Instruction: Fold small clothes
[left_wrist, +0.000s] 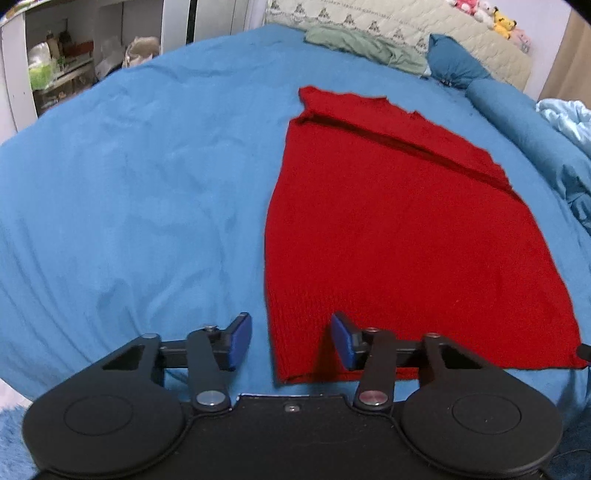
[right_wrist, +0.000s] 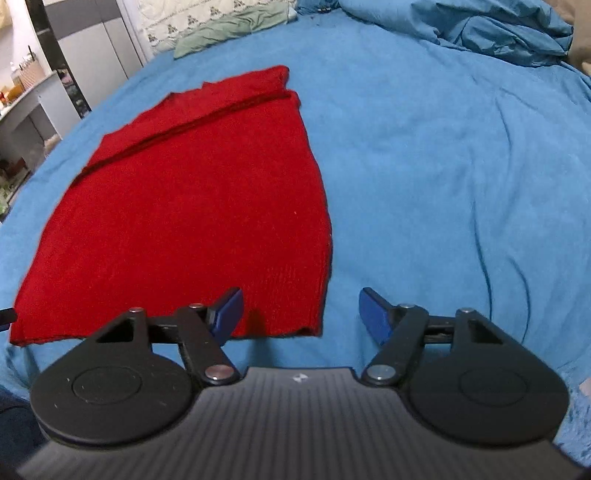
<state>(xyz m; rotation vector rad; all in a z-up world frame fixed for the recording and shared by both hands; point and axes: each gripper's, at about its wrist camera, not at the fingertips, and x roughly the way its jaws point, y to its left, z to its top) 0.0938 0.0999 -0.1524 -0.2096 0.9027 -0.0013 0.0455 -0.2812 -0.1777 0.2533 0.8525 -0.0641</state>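
Both tongs (left_wrist: 291, 341) (right_wrist: 301, 315) gape over red knit garment (left_wrist: 399, 240) hem.

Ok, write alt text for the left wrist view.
A red knit garment lies flat on a blue bedsheet, its near left corner between the open jaws of the left gripper, not yet gripped. A green cloth and plush toys sit at the far end.

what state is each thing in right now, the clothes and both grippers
red knit garment: flat on the blue bedsheet, top part folded over
left gripper: open, fingers astride the garment's near left corner
right gripper: open, at the near right corner
green cloth: crumpled, at the far edge
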